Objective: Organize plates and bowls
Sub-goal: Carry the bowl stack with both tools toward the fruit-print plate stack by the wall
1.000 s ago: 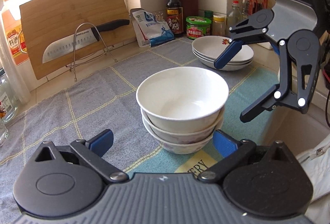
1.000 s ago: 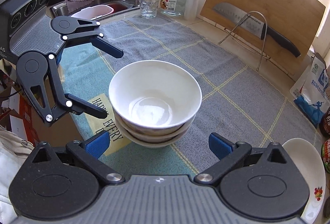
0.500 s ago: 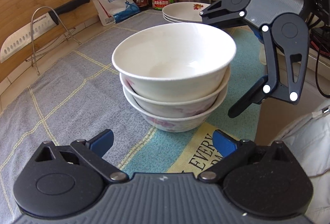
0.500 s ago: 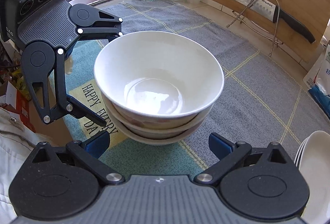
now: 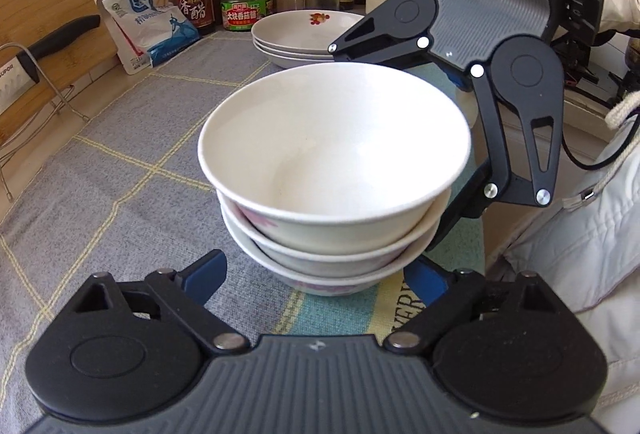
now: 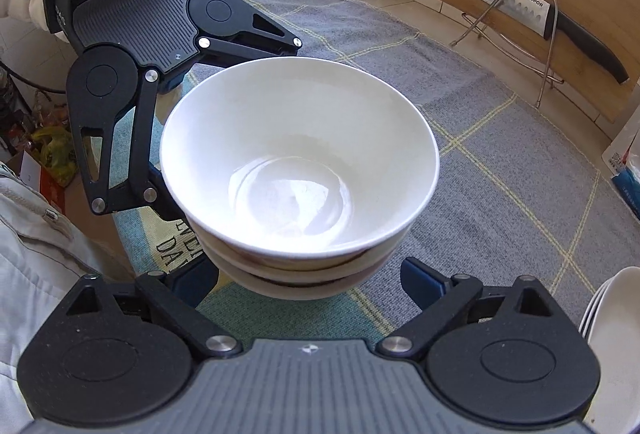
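stack of three bowls [image 5: 334,190] sits on the checked cloth [image 5: 120,170], near its front edge, with both tongs bracketing it from opposite sides, likely for a two-handed lift of the whole stack. left gripper [image 5: 316,276] has its jaws closing around the lowest bowl; blue pads not yet pressing it as far as i can tell. right gripper [image 6: 310,280] is also closing, with the stack base between the jaws and the pads a little clear. stack of plates [image 5: 300,38] sits behind the bowls, well apart, near the jars. hidden: each gripper's far fingertip is behind the bowls, so contact there is unclear. lower bowls' pattern is mostly covered.
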The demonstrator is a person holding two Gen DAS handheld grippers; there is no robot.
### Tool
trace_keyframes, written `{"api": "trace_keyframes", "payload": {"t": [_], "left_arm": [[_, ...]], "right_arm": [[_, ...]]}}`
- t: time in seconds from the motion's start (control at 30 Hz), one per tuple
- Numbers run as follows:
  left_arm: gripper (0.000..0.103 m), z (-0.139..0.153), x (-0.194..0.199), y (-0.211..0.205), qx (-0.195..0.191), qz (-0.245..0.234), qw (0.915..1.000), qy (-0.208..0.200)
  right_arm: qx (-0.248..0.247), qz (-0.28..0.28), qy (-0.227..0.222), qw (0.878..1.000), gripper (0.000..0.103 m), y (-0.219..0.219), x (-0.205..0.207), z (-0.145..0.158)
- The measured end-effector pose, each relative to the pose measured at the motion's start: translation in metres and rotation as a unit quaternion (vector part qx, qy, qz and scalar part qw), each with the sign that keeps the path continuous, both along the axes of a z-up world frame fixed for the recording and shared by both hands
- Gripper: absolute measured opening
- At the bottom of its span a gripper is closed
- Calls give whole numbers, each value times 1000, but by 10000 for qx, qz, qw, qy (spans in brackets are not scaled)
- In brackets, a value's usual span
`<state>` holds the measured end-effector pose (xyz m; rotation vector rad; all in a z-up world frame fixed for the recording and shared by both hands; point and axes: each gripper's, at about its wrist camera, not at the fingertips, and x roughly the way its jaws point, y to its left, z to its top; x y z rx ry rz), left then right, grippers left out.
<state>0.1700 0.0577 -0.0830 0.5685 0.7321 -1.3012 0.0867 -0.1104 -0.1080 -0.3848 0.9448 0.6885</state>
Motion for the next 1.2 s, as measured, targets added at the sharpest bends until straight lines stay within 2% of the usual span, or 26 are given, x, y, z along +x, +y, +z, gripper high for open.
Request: {"api": "trace_keyframes", "payload": {"t": [0.2,0.57,1.2], "left_arm": [[94,1,4,-5,12,-359,9993,49],[85,3,5,-5,73,-646,9978,121],[85,12,-1,-14,153,-454,9988,41]], "right_arm": [[12,136,68,9999,96,0,5,4],[-22,385,168,9991,89,3,7,6],[22,482,190,9987,89,-1,11,16]]}}
